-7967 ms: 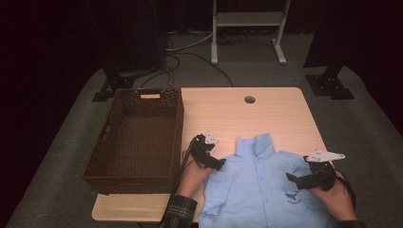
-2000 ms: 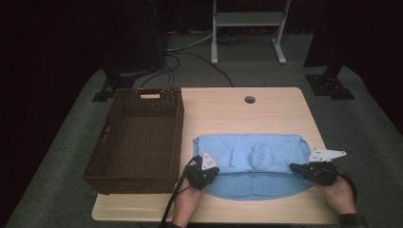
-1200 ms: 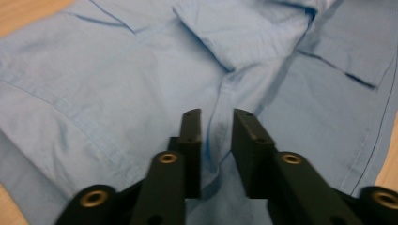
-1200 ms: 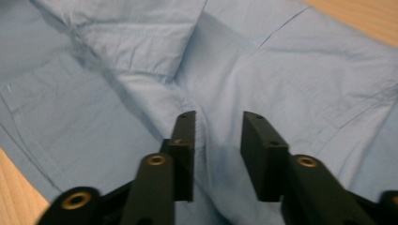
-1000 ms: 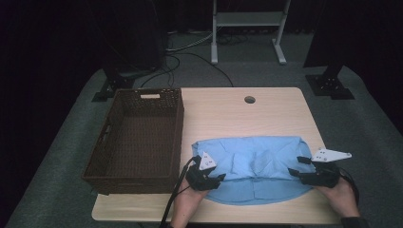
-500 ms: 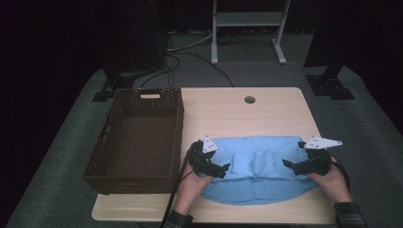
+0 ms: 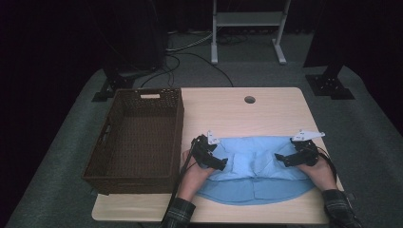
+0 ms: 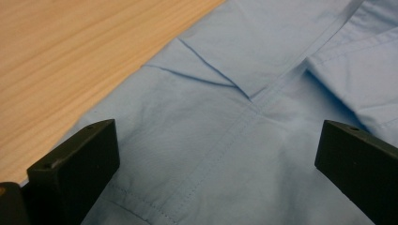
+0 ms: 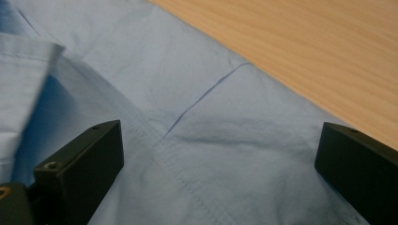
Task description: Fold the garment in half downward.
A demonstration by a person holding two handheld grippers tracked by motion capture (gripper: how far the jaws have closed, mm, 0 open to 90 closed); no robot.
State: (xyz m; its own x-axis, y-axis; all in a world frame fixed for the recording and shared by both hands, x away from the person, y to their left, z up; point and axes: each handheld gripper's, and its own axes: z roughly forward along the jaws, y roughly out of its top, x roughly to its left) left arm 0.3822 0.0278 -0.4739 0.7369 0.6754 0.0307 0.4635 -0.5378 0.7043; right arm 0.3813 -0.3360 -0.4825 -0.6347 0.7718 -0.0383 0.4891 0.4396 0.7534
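smooth wooden table bears creased, stitched blue shirt.

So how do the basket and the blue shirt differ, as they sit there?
The basket is dark brown, stiff and woven, with upright walls; the shirt is pale blue, soft and lies flat, folded. The basket stands alone on the table's left, hanging past its edge; the shirt lies on the near right, with the open left gripper and right gripper over it. Both rest on the same table, side by side.
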